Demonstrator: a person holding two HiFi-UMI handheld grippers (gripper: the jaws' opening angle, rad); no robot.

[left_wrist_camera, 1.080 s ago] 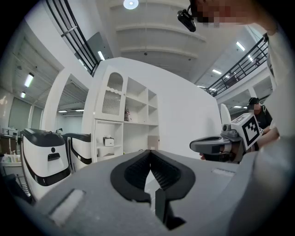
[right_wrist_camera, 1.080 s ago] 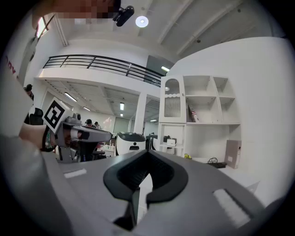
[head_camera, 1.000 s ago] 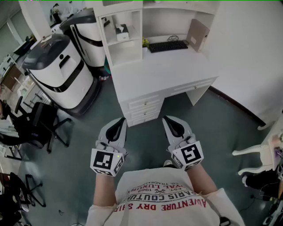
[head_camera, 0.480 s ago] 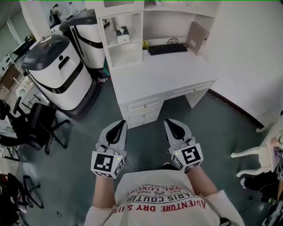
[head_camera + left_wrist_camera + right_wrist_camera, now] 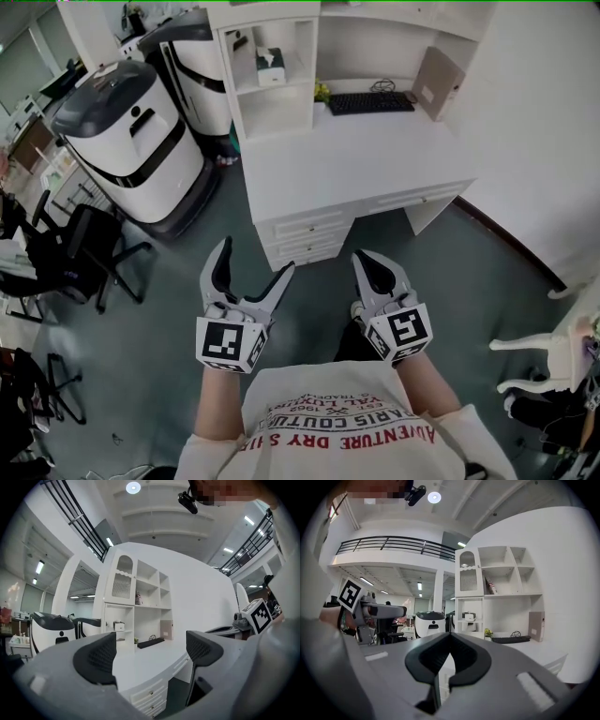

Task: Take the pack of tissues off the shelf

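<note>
The pack of tissues [image 5: 271,67] sits on a shelf in the left cubby of the white desk hutch [image 5: 272,103], far ahead of me; it also shows small as the tissue pack [image 5: 119,626] and the tissue pack [image 5: 469,617]. My left gripper [image 5: 251,265] is held low in front of my body, its jaws opening wide with nothing between them. My right gripper [image 5: 376,272] is beside it, jaws shut and empty. Both are well short of the desk.
A white desk [image 5: 347,159] with drawers carries a black keyboard [image 5: 371,102], a small plant [image 5: 322,91] and a tan box [image 5: 438,82]. Large white-and-grey machines [image 5: 131,141] stand to the left, office chairs [image 5: 80,258] further left. Grey floor lies between me and the desk.
My left gripper's jaws went from shut to wide open. The view has shifted a little closer to the desk, and the right gripper stays shut.
</note>
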